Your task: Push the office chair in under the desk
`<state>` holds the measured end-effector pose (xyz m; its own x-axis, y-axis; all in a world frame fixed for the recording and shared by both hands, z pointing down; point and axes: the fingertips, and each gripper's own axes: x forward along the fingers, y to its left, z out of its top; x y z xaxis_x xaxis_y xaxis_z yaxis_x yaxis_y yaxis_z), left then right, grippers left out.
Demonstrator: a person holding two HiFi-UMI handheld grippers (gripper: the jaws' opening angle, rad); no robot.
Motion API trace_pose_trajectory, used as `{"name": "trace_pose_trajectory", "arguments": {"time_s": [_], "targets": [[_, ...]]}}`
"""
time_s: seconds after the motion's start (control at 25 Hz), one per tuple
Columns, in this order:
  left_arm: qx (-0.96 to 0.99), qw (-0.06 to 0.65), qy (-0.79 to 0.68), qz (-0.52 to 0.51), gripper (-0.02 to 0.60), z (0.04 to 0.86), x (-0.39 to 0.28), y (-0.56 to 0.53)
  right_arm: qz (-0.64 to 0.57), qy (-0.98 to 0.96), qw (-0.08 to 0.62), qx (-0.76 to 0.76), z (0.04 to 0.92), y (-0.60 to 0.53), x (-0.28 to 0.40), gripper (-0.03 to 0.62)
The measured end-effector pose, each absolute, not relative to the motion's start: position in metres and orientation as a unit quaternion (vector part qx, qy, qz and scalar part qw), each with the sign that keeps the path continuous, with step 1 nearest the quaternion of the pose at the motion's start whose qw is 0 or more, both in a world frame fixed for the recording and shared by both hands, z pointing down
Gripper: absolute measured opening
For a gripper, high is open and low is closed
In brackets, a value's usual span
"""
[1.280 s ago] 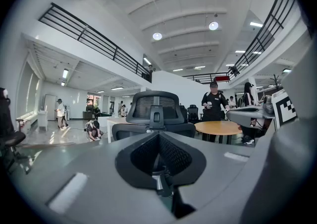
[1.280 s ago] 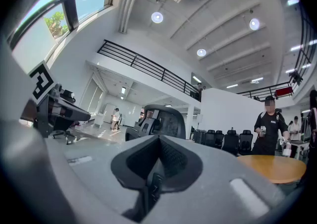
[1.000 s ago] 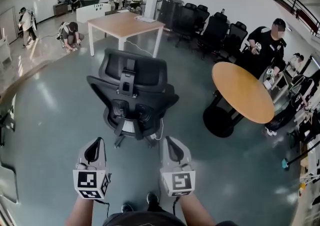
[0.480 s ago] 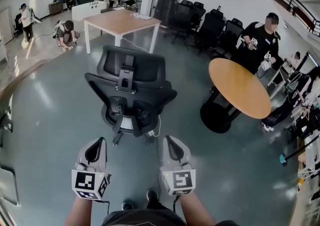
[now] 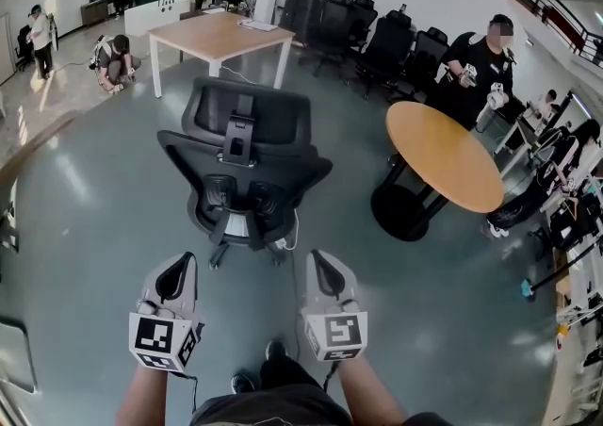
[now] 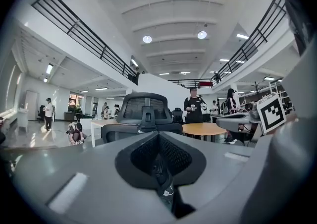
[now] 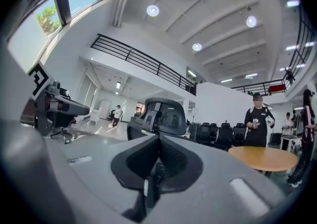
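Note:
A black mesh office chair [image 5: 247, 165] stands on the grey floor with its back toward me. The desk [image 5: 219, 36], a wooden top on white legs, stands well beyond it. My left gripper [image 5: 184, 261] and right gripper [image 5: 318, 259] are side by side just short of the chair's base, both shut and empty, touching nothing. In the left gripper view the chair's back [image 6: 144, 114] rises just above the shut left gripper [image 6: 159, 136]. The right gripper view shows the chair [image 7: 163, 116] ahead and a little left of the shut right gripper [image 7: 159, 141].
A round wooden table [image 5: 445, 168] on a black base stands to the chair's right, with a person in black [image 5: 482, 71] behind it. A row of black chairs [image 5: 377, 38] lines the far wall. Other people [image 5: 111, 58] are near the desk's left.
The chair and desk have drifted slightly up and left in the head view, and a shoe below has stepped forward. Both grippers stay shut, side by side.

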<state>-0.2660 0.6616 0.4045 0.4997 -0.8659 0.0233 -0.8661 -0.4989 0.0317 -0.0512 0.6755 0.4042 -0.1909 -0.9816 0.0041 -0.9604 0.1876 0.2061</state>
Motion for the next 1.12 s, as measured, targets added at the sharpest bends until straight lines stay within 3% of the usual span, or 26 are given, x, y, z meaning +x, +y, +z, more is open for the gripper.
{"name": "trace_pose_trajectory", "arguments": {"time_s": [0.64, 0.72, 0.8, 1.12], "targets": [[0.846, -0.003, -0.532, 0.021, 0.02, 0.411, -0.276, 0.576, -0.116, -0.748, 0.049, 0.651, 0.394, 0.589, -0.024, -0.008], [0.842, -0.015, -0.538, 0.032, 0.043, 0.41, -0.278, 0.559, -0.12, -0.749, 0.063, 0.648, 0.393, 0.57, -0.023, -0.006], [0.837, -0.026, -0.545, 0.043, 0.048, 0.41, -0.28, 0.539, -0.127, -0.753, 0.081, 0.64, 0.393, 0.552, -0.024, 0.039], [0.826, -0.04, -0.558, 0.065, 0.069, 0.41, -0.283, 0.468, -0.132, -0.752, 0.116, 0.636, 0.399, 0.491, -0.012, 0.073]]}}
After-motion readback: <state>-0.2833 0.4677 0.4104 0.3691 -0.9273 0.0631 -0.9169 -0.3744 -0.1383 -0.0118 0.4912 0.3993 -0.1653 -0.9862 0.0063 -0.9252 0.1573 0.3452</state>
